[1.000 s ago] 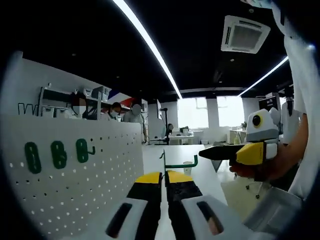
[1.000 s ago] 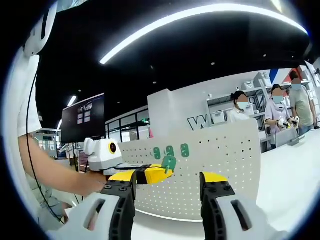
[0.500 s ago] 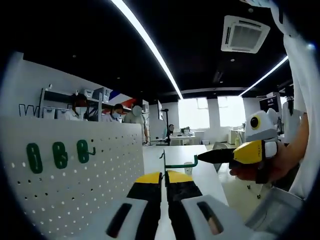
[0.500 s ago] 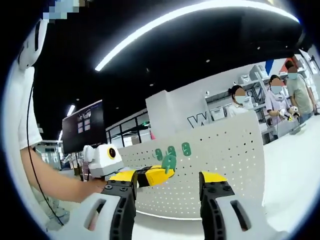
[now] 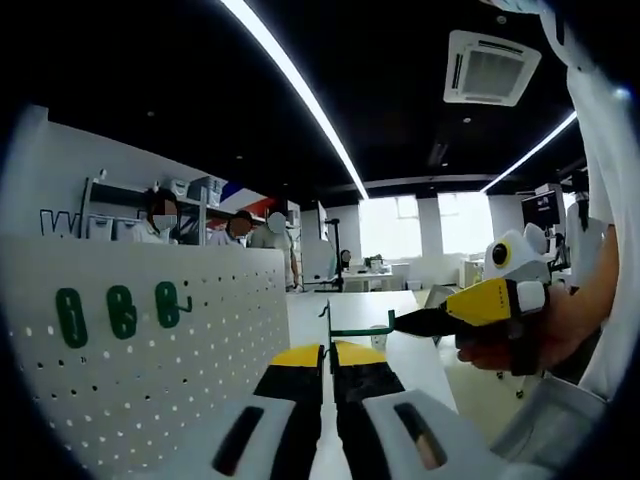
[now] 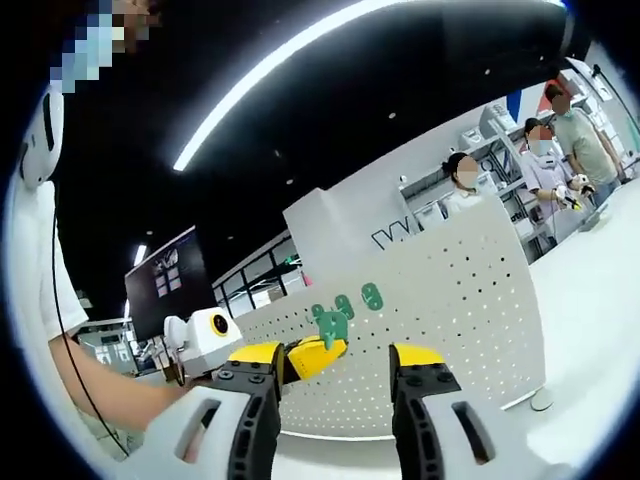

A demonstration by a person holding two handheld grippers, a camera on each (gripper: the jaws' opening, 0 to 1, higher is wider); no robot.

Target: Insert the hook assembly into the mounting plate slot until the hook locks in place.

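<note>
A: What of the green hook [image 5: 355, 328] can't be read in the left gripper view?
B: Its lower end is hidden between the closed yellow-tipped fingers [image 5: 298, 357]; how the grip sits is covered.

A: And in the right gripper view?
B: The hook [image 6: 331, 326] ahead of the left finger [image 6: 262, 380] overlaps the white pegboard [image 6: 450, 300]; whether they touch cannot be told. The three green plates [image 6: 345, 303] are too small to show slots.

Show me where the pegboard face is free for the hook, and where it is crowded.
The white perforated pegboard is bare below and right of the three green oval plates; that upper-left row is crowded. The left tool grips the green wire hook, and the right tool's tip nears the hook's end.
</note>
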